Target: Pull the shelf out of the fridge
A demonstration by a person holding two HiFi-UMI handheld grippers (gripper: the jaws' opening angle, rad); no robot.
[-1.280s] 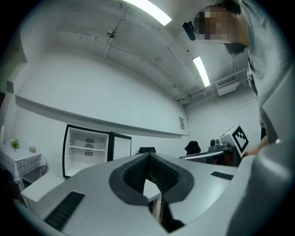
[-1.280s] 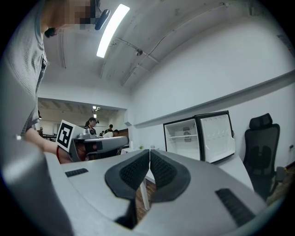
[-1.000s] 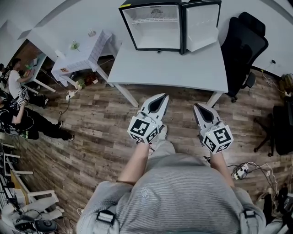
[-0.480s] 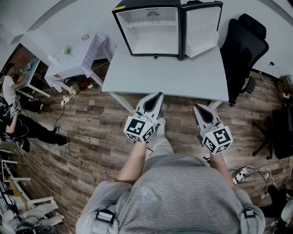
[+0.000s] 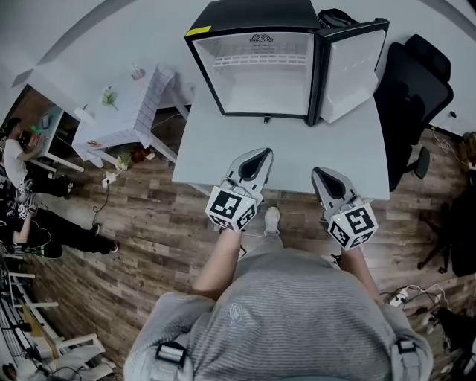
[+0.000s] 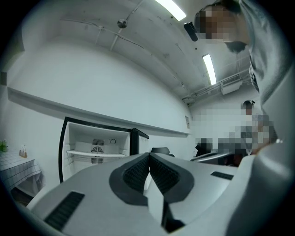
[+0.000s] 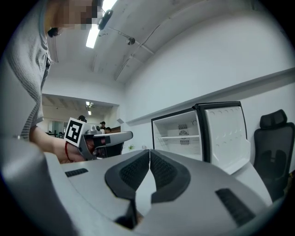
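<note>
1. Presently, both tongs are seen clenched on nothing. The left gripper (image 5: pixel 264 152) and the right gripper (image 5: pixel 316 172) are held low in front of the body, over the near edge of the table (image 5: pixel 282 149), with each pair of jaws pressed together and empty.
2. The fridge (image 5: pixel 253 16) is set at the far side of the table, with its door (image 5: pixel 355 59) swung open to the right. The shelf (image 5: pixel 260 61) is seated inside, in the upper part of the cavity, well apart from both grippers.
3. The step in hand is judged to be the approach; no part of the pull has been made yet.
4. For this to be done well, one gripper's jaws should be parted before the cavity is reached. They should be brought level with the shelf's front edge and closed on it near its middle, so that the shelf is not skewed against its side supports.
5. The fridge could be steadied with the other gripper, since a small unit may be dragged across the smooth tabletop by the pull.
6. The shelf is laid flat, with its long axis running left to right across the cavity and its front edge turned toward the person. It should therefore be drawn straight toward the person, across that axis, and kept level until the supports are cleared.
</note>
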